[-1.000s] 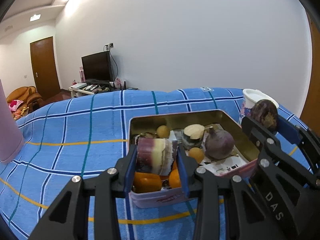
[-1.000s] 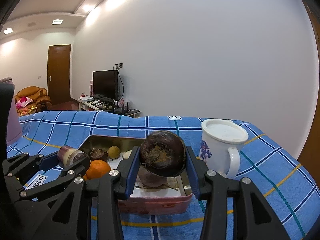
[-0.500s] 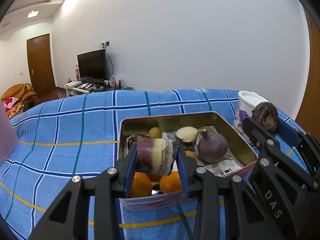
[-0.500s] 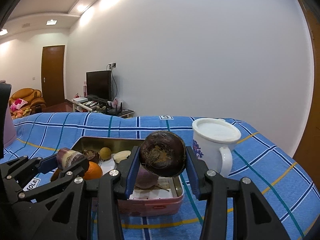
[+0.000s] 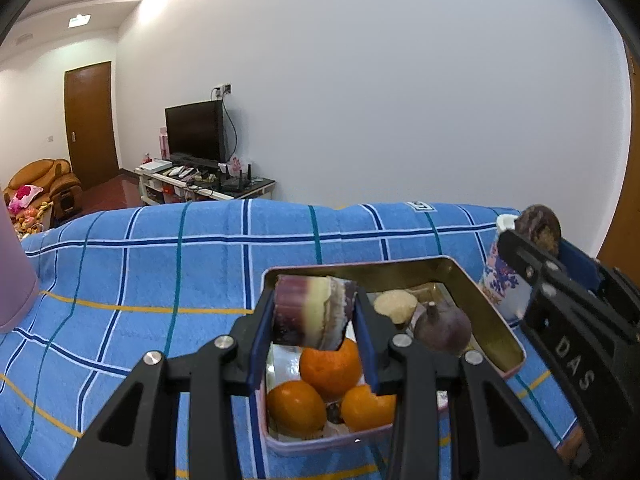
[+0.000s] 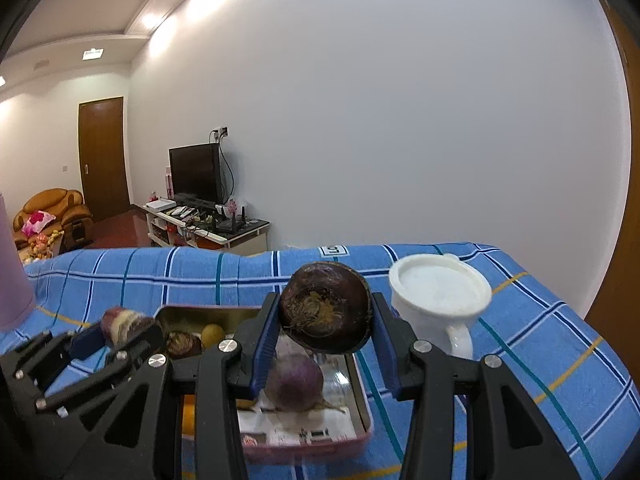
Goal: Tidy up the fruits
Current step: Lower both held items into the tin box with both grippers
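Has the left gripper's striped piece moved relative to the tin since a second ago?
Yes. The striped piece, clamped in the left gripper, has risen toward the tin's far rim, uncovering the oranges.

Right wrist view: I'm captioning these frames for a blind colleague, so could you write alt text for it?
The right gripper clamps a dark brown, round fruit above a pink tin of fruit on a blue checked cloth. A white mug stands to the tin's right; the left gripper, at left, holds a purple and cream chunk.
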### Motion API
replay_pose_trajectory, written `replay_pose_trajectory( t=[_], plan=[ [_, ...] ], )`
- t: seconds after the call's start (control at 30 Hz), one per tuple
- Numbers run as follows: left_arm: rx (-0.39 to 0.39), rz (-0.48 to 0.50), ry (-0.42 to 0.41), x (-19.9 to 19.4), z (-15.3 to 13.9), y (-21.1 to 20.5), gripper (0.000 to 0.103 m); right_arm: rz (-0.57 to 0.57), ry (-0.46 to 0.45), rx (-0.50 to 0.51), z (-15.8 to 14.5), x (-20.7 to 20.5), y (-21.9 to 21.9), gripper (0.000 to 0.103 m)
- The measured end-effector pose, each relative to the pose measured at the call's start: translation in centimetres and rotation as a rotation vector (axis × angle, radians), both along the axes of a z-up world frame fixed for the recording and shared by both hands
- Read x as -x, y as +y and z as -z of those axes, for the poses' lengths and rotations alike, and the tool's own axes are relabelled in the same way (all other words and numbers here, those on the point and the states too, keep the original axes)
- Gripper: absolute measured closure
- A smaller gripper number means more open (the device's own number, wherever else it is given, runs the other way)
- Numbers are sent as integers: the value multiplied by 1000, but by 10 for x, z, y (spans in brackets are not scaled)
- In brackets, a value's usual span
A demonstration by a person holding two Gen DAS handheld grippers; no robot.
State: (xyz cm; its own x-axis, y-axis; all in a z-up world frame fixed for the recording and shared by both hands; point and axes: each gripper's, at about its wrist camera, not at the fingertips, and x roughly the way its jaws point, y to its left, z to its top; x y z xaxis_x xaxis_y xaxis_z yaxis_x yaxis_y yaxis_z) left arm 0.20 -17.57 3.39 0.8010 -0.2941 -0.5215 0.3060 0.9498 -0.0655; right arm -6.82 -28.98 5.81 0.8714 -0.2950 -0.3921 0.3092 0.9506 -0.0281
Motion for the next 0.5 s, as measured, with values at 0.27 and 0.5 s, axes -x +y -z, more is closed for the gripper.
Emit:
replay_pose_trajectory(
  t=[0.27, 0.5],
  plan=[
    [-19, -20, 15, -13, 6, -4, 64, 0, 22, -35, 8, -25, -1, 57],
    [-33, -30, 18, -20, 10, -8, 64, -8, 79, -46, 26, -36, -13, 57]
  ],
)
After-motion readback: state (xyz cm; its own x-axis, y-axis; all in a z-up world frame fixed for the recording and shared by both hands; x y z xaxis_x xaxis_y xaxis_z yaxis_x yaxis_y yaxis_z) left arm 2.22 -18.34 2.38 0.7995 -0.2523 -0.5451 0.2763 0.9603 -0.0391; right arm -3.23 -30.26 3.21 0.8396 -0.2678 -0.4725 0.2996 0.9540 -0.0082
